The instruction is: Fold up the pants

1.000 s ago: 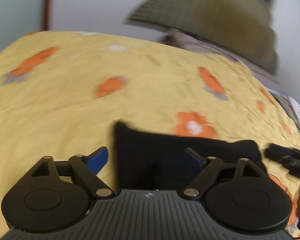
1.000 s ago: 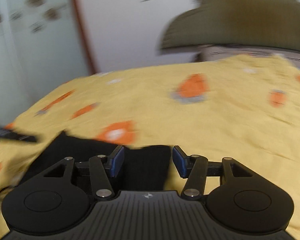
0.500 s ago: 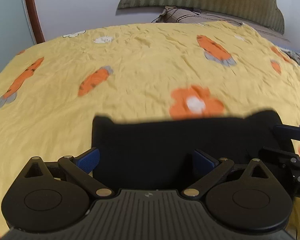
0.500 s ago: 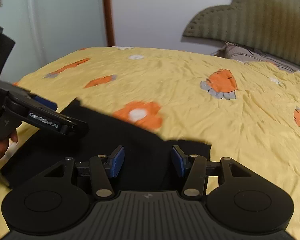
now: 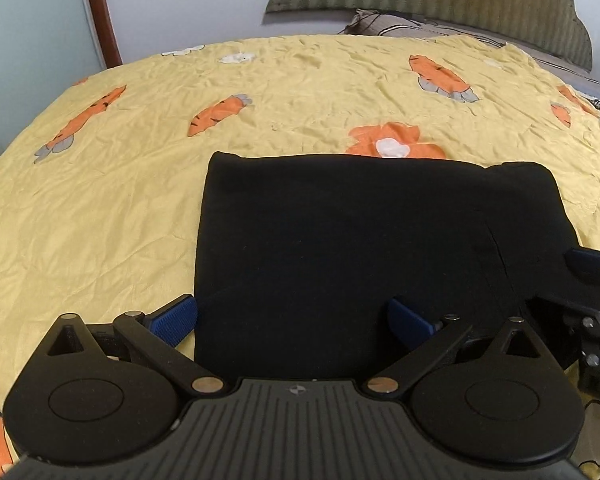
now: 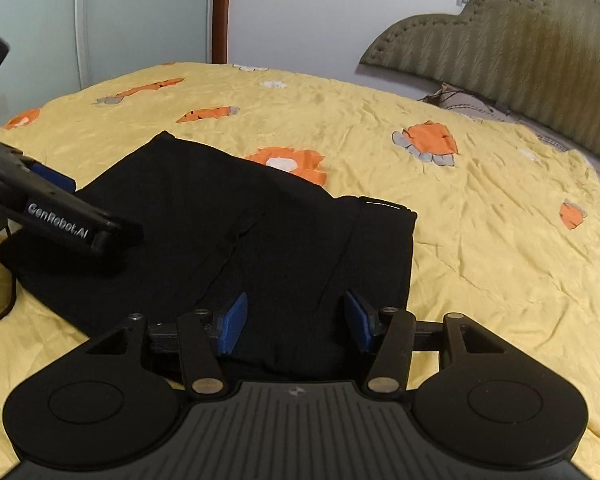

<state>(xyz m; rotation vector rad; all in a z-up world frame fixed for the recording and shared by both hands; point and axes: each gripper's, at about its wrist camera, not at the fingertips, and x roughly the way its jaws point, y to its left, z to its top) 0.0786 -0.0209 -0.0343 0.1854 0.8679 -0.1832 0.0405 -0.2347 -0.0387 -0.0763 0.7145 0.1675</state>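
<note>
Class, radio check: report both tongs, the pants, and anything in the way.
Left tongs open, empty. Right tongs open, empty. Black pants folded flat on yellow bedspread. Nothing blocking.

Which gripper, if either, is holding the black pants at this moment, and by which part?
Neither. The left gripper and right gripper both stand open above the folded black pants, which lie flat on the yellow bedspread.
</note>
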